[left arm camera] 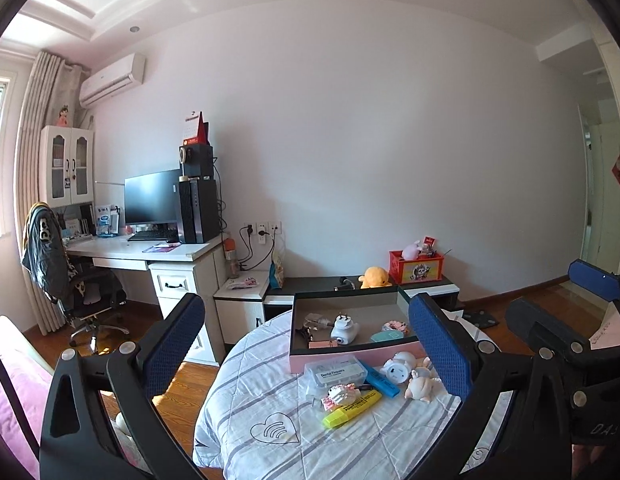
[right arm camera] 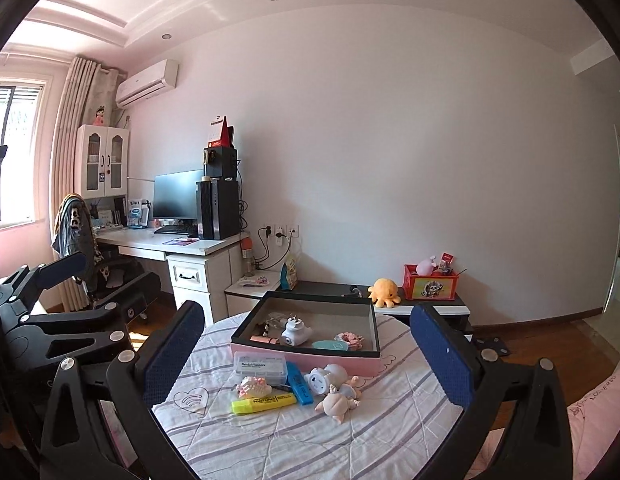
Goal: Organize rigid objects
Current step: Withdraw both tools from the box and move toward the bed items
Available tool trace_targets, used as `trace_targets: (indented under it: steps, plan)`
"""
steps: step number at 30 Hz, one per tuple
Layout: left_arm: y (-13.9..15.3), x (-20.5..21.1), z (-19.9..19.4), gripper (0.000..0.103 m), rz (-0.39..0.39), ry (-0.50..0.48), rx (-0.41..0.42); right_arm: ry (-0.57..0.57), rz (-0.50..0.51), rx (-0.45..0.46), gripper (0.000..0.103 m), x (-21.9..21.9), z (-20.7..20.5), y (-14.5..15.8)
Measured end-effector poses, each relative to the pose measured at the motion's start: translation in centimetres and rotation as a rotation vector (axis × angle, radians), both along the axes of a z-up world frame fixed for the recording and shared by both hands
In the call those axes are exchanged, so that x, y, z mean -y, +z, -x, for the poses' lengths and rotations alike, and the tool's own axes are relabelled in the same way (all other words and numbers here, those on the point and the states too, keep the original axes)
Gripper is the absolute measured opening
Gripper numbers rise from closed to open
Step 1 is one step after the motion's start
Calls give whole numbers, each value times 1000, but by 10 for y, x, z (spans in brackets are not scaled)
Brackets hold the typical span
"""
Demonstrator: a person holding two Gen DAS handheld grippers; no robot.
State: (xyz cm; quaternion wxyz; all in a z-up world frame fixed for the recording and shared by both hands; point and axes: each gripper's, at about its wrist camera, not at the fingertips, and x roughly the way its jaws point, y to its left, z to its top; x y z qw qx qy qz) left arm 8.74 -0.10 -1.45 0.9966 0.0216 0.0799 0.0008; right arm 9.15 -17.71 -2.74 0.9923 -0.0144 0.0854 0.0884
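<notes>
A pink box (left arm camera: 350,354) with a grey inside stands on a round table with a striped quilted cloth (left arm camera: 270,400). In it lie a white plug adapter (left arm camera: 344,330), a teal case (left arm camera: 386,337) and small clips. In front of it lie a clear dental flosser case (left arm camera: 336,372), a blue highlighter (left arm camera: 382,378), a yellow highlighter (left arm camera: 352,406), a pink-white brick figure (left arm camera: 338,394), a white round toy (left arm camera: 398,366) and a pig figure (left arm camera: 422,384). My left gripper (left arm camera: 310,344) is open and empty above the table. My right gripper (right arm camera: 310,352) is open and empty over the same items: box (right arm camera: 306,354), yellow highlighter (right arm camera: 264,403), pig figure (right arm camera: 338,400).
A white desk (left arm camera: 150,252) with a monitor and a computer tower stands at the left, an office chair (left arm camera: 82,292) before it. A low dark bench (left arm camera: 310,284) behind the table carries a yellow plush (left arm camera: 374,278) and a red crate (left arm camera: 416,266). The floor is wooden.
</notes>
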Motion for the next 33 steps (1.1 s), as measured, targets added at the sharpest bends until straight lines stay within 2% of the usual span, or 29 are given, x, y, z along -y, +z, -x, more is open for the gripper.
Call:
trace_targets:
  steps: [12, 19, 26, 29, 33]
  plan:
    - [-1, 0, 15, 103, 7, 3, 13, -8, 7, 12, 103, -2, 18, 1]
    - [-13, 0, 2, 103, 3, -3, -29, -11, 3, -31, 103, -1, 10, -11]
    - [-52, 1, -37, 103, -10, -48, -165, -2, -9, -156, 103, 4, -27, -47]
    - [-80, 2, -57, 103, -18, -85, -251, -3, -8, -235, 103, 7, -48, -73]
    - [-118, 4, -87, 103, 7, -108, -387, 2, -16, -338, 103, 12, -77, -108]
